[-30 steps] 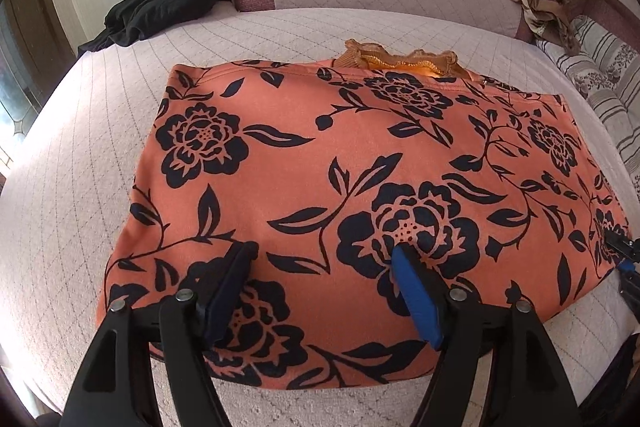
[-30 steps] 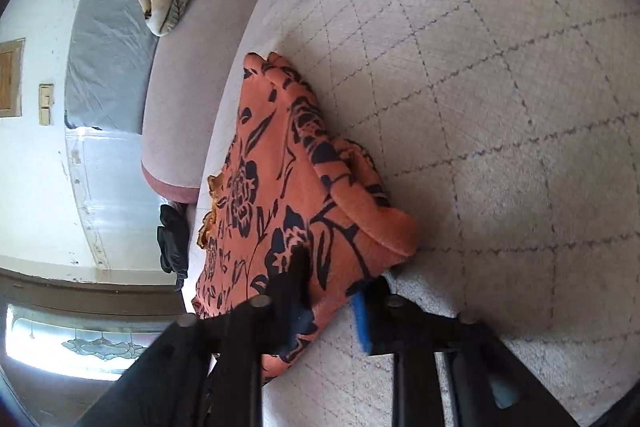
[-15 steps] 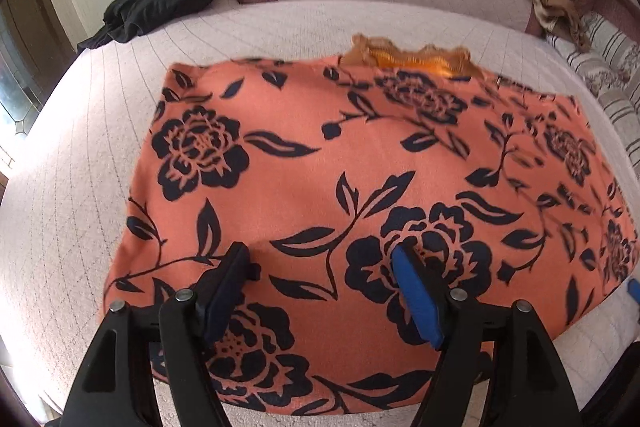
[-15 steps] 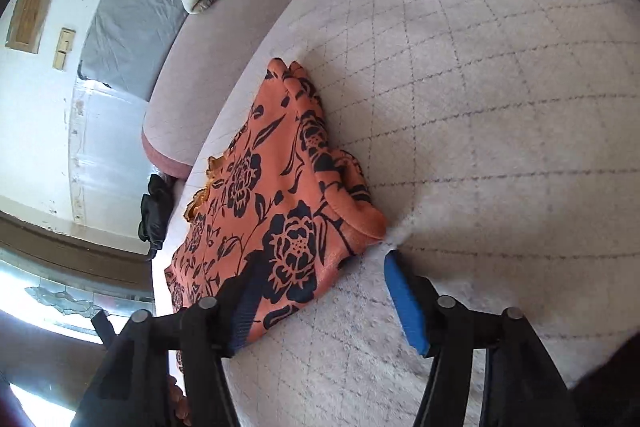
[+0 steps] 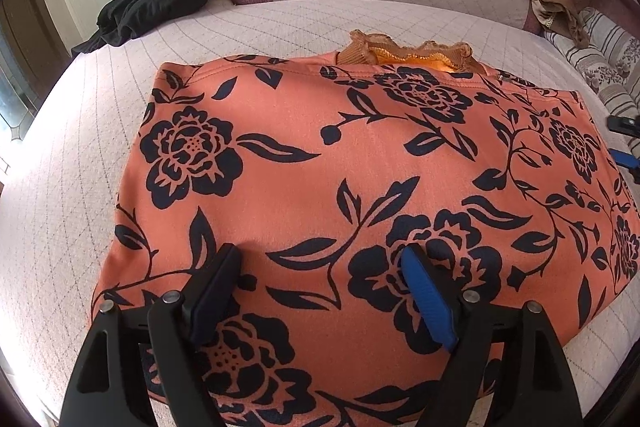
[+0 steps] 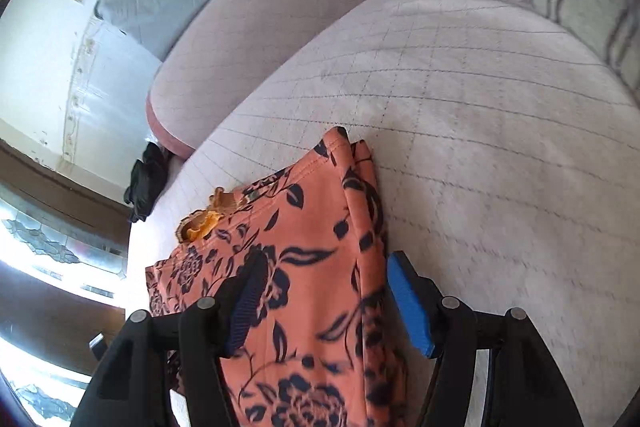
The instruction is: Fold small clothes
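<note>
Already folded flat, the orange floral garment [image 5: 360, 187] lies on the quilted bed [image 5: 280, 23]. Left gripper [image 5: 320, 291] has just widened its jaws, empty, above the near hem. Right gripper [image 6: 320, 303], just released, straddles the side edge. Next fold: pinch both layers squarely. Black clothing [image 5: 152, 3] lies beyond.

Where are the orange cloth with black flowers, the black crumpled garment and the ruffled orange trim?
orange cloth with black flowers [image 5: 360, 163], left wrist view, middle of its top layer
black crumpled garment [image 5: 152, 3], left wrist view, its centre
ruffled orange trim [image 5: 404, 51], left wrist view, frilled edge
</note>
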Demonstrator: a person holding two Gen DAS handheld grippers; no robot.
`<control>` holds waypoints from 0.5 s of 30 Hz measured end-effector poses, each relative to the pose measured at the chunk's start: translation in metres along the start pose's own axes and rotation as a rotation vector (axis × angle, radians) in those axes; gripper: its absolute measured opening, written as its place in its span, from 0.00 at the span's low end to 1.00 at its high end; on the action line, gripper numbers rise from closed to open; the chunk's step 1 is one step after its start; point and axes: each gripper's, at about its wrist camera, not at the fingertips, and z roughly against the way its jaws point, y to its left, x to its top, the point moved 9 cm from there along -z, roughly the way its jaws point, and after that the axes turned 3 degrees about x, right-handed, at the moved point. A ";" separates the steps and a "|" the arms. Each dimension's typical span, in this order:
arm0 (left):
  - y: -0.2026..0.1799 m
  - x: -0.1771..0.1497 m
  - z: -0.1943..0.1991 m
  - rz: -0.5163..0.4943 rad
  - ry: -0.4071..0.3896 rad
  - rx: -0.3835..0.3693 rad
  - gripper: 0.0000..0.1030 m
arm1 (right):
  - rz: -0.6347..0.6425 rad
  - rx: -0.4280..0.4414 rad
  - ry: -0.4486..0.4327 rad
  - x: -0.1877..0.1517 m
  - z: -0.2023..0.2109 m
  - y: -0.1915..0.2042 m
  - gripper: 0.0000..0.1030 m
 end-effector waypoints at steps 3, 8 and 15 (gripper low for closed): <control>0.000 -0.002 0.001 -0.006 -0.003 -0.006 0.82 | 0.020 -0.062 0.097 0.018 -0.047 -0.008 0.64; 0.000 -0.001 -0.001 -0.009 -0.012 -0.013 0.84 | 0.041 -0.079 0.056 0.032 -0.052 -0.007 0.12; -0.001 0.001 -0.002 -0.012 -0.007 -0.012 0.85 | -0.082 -0.137 -0.033 0.034 -0.037 -0.027 0.21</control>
